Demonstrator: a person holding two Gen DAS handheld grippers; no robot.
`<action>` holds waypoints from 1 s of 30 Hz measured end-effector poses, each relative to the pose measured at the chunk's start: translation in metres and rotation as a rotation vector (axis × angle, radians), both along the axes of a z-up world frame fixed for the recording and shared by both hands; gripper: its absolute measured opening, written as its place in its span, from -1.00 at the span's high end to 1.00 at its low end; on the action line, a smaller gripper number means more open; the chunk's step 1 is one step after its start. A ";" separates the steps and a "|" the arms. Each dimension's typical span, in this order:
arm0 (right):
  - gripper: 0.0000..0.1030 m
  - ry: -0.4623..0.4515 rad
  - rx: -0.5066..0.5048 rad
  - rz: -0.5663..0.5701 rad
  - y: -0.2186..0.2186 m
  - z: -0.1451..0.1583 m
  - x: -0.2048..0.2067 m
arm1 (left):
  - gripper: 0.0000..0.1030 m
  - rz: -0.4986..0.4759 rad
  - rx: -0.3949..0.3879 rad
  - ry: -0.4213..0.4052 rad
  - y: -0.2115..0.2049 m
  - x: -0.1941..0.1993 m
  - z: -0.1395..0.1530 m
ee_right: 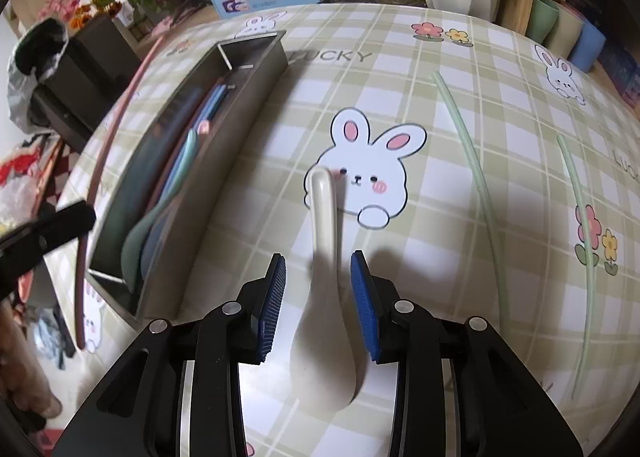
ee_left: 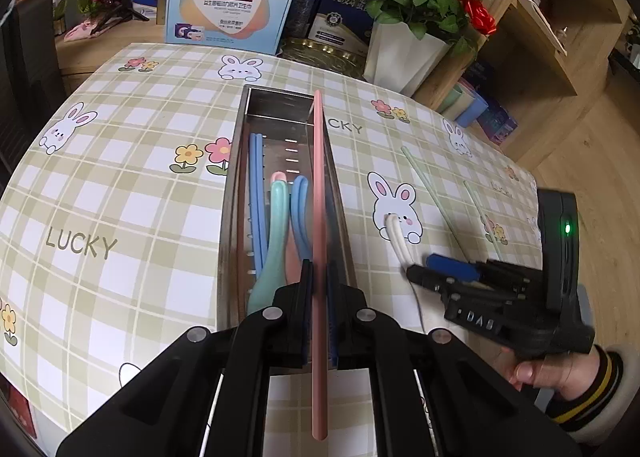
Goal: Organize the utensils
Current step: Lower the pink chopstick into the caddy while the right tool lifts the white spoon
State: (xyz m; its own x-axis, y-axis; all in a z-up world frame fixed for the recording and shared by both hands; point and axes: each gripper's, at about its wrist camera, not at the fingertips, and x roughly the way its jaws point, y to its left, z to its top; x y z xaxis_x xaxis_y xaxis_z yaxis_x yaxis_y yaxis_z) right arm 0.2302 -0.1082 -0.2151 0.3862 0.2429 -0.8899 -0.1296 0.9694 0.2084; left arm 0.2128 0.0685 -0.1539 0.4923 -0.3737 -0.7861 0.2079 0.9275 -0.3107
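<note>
"LUCKY" is printed all over the green-checked bunny tablecloth [ee_left: 120,185], the pale blue cardboard box [ee_left: 232,1] says "益生菌" — and the right gripper [ee_left: 416,275] reads "DAS".

left wrist view: low, close over metal utensil tray [ee_left: 240,193], facing 12 o'clock. right wrist view: close above white spoon [ee_right: 326,297]; both share tray, spoon, tablecloth [ee_left: 120,193].

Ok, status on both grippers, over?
Left gripper shut on pink chopstick above steel tray. Right gripper open, straddling white spoon. Nothing blocking.
</note>
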 end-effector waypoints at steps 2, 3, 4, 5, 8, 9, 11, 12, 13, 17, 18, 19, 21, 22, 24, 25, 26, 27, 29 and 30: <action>0.34 0.010 -0.022 0.006 0.003 -0.005 -0.001 | 0.88 0.005 0.002 0.000 0.002 0.001 0.000; 0.34 0.014 -0.030 0.009 0.004 -0.007 -0.001 | 0.88 0.008 0.003 -0.001 0.003 0.001 0.000; 0.34 0.005 -0.043 0.015 0.005 -0.008 -0.003 | 0.88 0.011 0.003 -0.002 0.004 0.001 0.000; 0.34 0.002 -0.055 0.022 0.006 -0.009 -0.004 | 0.88 0.016 0.004 -0.002 0.005 0.002 0.000; 0.41 -0.010 -0.085 0.040 0.008 -0.009 -0.007 | 0.88 0.024 0.005 0.000 0.007 0.003 -0.001; 0.51 -0.014 -0.097 0.045 0.007 -0.009 -0.008 | 0.88 0.025 0.005 0.001 0.007 0.003 -0.001; 0.61 -0.018 -0.074 0.040 0.003 -0.008 -0.010 | 0.88 0.027 0.005 0.002 0.008 0.003 -0.001; 0.62 -0.019 -0.064 0.035 0.002 -0.008 -0.010 | 0.88 0.027 0.006 0.003 0.008 0.004 -0.001; 0.63 -0.022 -0.051 0.031 0.000 -0.008 -0.011 | 0.88 0.027 0.007 0.004 0.008 0.004 -0.001; 0.78 -0.053 0.005 0.011 -0.006 -0.002 -0.014 | 0.88 0.030 0.013 0.005 0.008 0.006 -0.001; 0.86 -0.067 0.010 0.007 -0.006 0.002 -0.013 | 0.88 0.032 0.016 0.004 0.008 0.007 0.000; 0.88 -0.076 0.012 0.006 -0.007 0.004 -0.013 | 0.88 0.033 0.020 0.005 0.008 0.008 0.000; 0.90 -0.078 0.018 0.007 -0.009 0.006 -0.013 | 0.88 0.037 0.030 0.003 0.009 0.010 0.000; 0.90 -0.077 0.028 0.002 -0.011 0.006 -0.013 | 0.88 0.039 0.035 0.002 0.009 0.012 0.000; 0.90 -0.075 0.038 0.000 -0.012 0.005 -0.014 | 0.88 0.042 0.042 0.000 0.009 0.015 0.001; 0.90 -0.073 0.037 0.006 -0.012 0.005 -0.013 | 0.88 0.044 0.044 -0.002 0.009 0.015 0.002; 0.90 -0.072 0.036 0.011 -0.011 0.005 -0.013 | 0.88 0.046 0.045 -0.003 0.009 0.016 0.003; 0.89 -0.070 0.036 0.014 -0.010 0.005 -0.013 | 0.88 0.047 0.045 -0.003 0.009 0.017 0.003; 0.86 -0.047 0.034 0.026 -0.008 0.000 -0.010 | 0.88 0.046 0.045 -0.001 0.009 0.017 0.002; 0.85 -0.032 0.029 0.035 -0.006 -0.004 -0.009 | 0.88 0.046 0.047 0.001 0.008 0.017 0.002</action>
